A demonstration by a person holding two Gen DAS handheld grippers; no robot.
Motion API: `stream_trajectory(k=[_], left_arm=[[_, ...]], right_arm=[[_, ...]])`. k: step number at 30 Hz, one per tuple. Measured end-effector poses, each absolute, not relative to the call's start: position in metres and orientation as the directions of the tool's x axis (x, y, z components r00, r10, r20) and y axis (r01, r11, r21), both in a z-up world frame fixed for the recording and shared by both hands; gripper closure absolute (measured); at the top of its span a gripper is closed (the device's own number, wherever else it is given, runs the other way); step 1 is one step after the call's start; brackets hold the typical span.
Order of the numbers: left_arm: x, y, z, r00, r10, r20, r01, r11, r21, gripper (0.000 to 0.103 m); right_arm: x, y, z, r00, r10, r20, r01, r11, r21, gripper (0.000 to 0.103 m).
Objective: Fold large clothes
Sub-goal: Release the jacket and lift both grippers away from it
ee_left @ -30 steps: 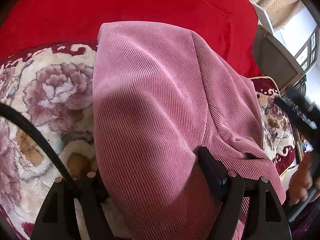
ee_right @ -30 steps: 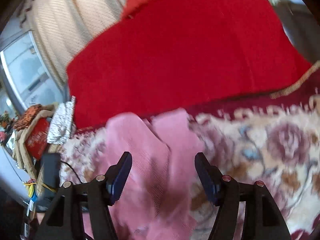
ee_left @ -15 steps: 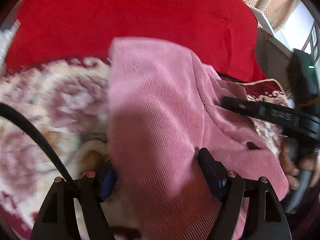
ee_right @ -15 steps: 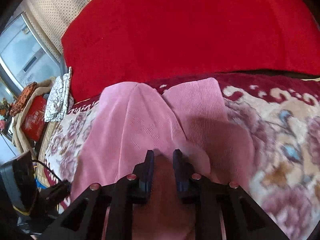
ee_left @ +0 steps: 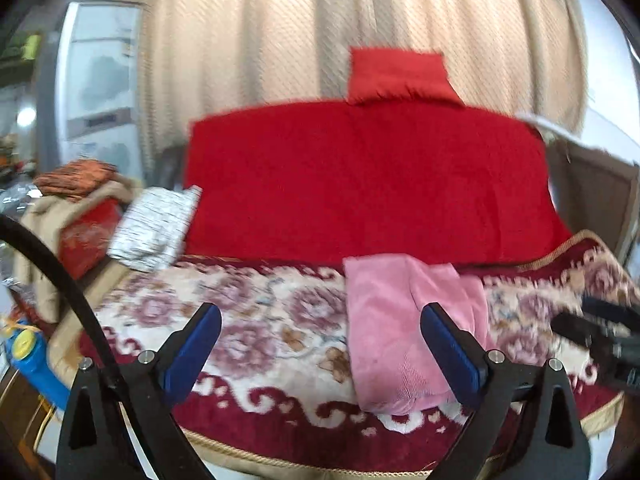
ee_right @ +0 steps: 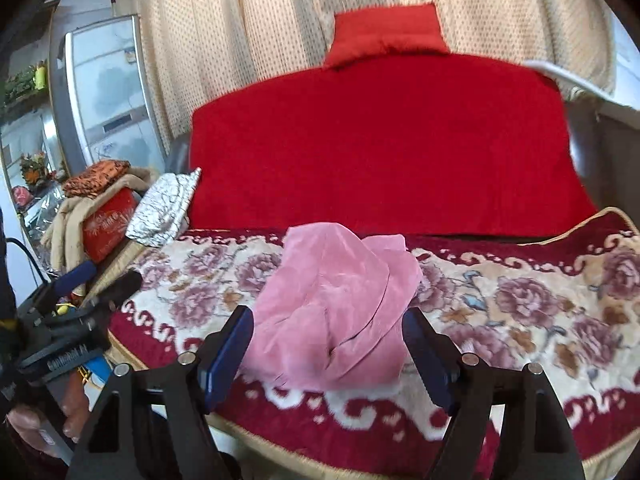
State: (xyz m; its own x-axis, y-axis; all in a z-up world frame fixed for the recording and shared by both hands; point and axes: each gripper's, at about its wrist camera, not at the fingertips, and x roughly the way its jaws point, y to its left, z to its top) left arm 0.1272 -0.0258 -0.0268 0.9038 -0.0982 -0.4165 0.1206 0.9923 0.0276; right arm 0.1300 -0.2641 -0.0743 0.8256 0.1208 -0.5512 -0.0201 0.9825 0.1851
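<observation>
**A:** Left wrist view first: the left hand-held gripper [ee_left: 320, 346] has just spread its jaws wider and there's nothing between them now. A second ago the pink corduroy garment [ee_left: 404, 328] filled that view with cloth between the jaws; now it's a compact bundle at lower right of centre on the floral sofa cover [ee_left: 248, 320], just below the red backrest cushion [ee_left: 360, 184]. Frame's blurry, mind

**B:** And the right wrist view?

**A:** Same deal. The right hand-held gripper [ee_right: 328, 346] was pinched nearly shut on a fold of pink half a second ago, and its jaws have just opened again, released and empty. The garment [ee_right: 336, 304] sits in the lower middle, framed between the jaws but beyond them, not touched. You can spot the other gripper at lower left with a hand [ee_right: 44, 420] on it

**B:** So fold done?

**A:** I'd guess this fold's laid and both let go. Top layer looks rumpled though, might want smoothing
</observation>
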Motion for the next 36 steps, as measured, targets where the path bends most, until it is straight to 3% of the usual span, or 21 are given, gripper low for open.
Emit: stream_trajectory(k=[16, 26, 36], left_arm=[[0.001, 0.003, 0.067, 0.982, 0.019, -0.187, -0.014, 1.000, 0.026, 0.003], [-0.029, 0.013, 0.086, 0.993, 0.044, -0.111, -0.043, 0.999, 0.015, 0.003], [-0.038, 0.015, 0.087, 0.995, 0.036, -0.094, -0.035, 0.999, 0.018, 0.000]], right_arm=[[0.002, -0.204, 0.010, 0.915, -0.020, -0.403, 0.030, 0.999, 0.018, 0.023], [-0.021, -0.200, 0.036, 0.938, -0.083, -0.336, 0.091, 0.996, 0.006, 0.023], [-0.028, -0.191, 0.048, 0.935, -0.188, -0.299, 0.178, 0.982, -0.061, 0.023]])
